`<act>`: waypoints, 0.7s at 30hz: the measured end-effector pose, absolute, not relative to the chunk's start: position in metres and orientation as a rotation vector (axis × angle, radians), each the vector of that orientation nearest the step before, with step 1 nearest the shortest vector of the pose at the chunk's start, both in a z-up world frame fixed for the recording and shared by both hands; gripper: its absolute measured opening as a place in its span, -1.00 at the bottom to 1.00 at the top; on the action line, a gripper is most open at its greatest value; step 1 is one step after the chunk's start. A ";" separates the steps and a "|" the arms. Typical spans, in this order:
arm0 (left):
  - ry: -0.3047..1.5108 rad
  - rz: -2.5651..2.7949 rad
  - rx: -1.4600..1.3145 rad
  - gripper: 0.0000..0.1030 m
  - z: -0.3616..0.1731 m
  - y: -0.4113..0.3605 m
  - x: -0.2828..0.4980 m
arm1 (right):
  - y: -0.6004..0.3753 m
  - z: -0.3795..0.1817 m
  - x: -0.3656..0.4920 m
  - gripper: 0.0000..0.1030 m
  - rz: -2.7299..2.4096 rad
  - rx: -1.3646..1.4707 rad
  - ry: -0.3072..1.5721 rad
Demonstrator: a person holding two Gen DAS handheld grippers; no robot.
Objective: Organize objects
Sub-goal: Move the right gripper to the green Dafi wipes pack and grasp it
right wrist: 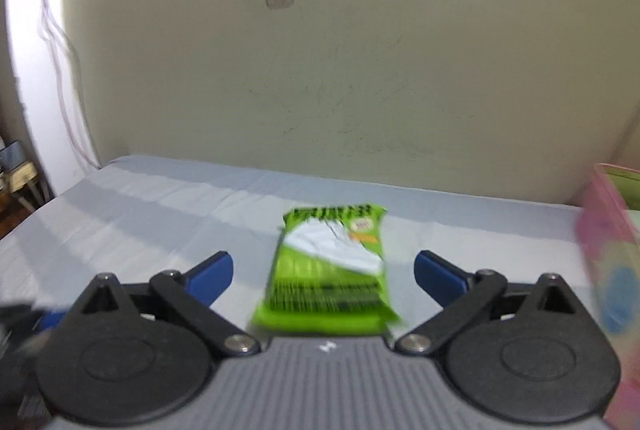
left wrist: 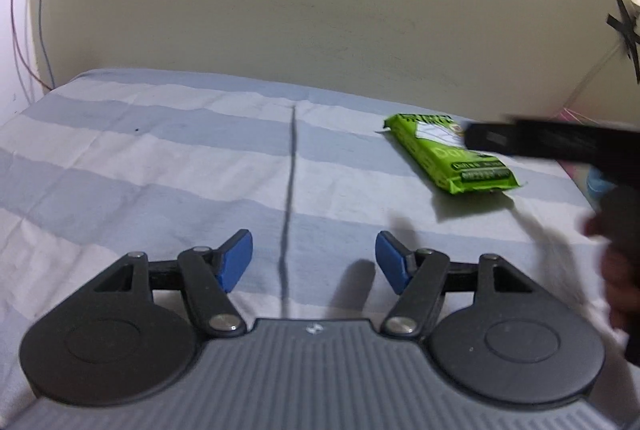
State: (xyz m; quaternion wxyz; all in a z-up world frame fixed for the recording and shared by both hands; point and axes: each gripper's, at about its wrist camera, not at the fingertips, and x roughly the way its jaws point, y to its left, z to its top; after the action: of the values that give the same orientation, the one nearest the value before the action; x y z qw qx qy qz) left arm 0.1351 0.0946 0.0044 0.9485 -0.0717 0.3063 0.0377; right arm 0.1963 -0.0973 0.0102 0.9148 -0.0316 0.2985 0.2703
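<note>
A green snack packet (left wrist: 448,153) lies flat on the striped bed sheet (left wrist: 160,165), to the right of my left gripper (left wrist: 314,256). The left gripper is open and empty, low over the sheet. In the right wrist view the packet (right wrist: 332,270) lies between and just ahead of the blue pads of my right gripper (right wrist: 324,270), which is open and not touching it. The right gripper's black body (left wrist: 560,141) crosses the right side of the left wrist view, over the packet's far end.
A pink patterned box (right wrist: 612,270) stands at the right edge of the bed. A cream wall (right wrist: 340,69) runs close behind the bed. Cables (right wrist: 60,69) hang at the left. A dark seam (left wrist: 290,189) runs down the sheet.
</note>
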 end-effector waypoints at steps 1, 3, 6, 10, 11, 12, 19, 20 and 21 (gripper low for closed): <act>0.623 0.079 -0.142 0.36 0.004 0.093 0.136 | -0.087 0.005 0.207 0.99 0.550 -0.065 0.639; 0.625 0.082 -0.130 0.38 0.003 0.090 0.136 | -0.070 -0.008 0.222 0.99 0.534 -0.091 0.673; 0.625 0.071 -0.142 0.45 0.001 0.094 0.139 | -0.055 -0.029 0.236 0.92 0.475 -0.144 0.750; 0.625 0.071 -0.145 0.48 0.000 0.094 0.139 | -0.064 -0.030 0.228 0.48 0.494 -0.146 0.715; 0.625 0.071 -0.143 0.48 0.000 0.093 0.141 | -0.067 -0.028 0.224 0.48 0.513 -0.151 0.716; 0.625 0.071 -0.143 0.48 0.001 0.093 0.140 | -0.075 -0.029 0.218 0.48 0.526 -0.156 0.713; 0.623 0.080 -0.129 0.51 0.000 0.091 0.139 | -0.123 -0.027 0.151 0.48 0.624 -0.191 0.686; 0.623 0.081 -0.126 0.51 0.001 0.091 0.139 | -0.128 -0.026 0.142 0.48 0.635 -0.197 0.690; 0.623 0.083 -0.124 0.51 0.000 0.091 0.139 | -0.136 -0.027 0.128 0.48 0.646 -0.213 0.675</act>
State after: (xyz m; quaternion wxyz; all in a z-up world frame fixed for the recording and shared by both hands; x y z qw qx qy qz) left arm 0.1390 0.0907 0.0004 0.9492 -0.0608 0.3062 0.0406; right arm 0.1285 -0.1355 -0.0271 0.8875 -0.1024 0.3247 0.3106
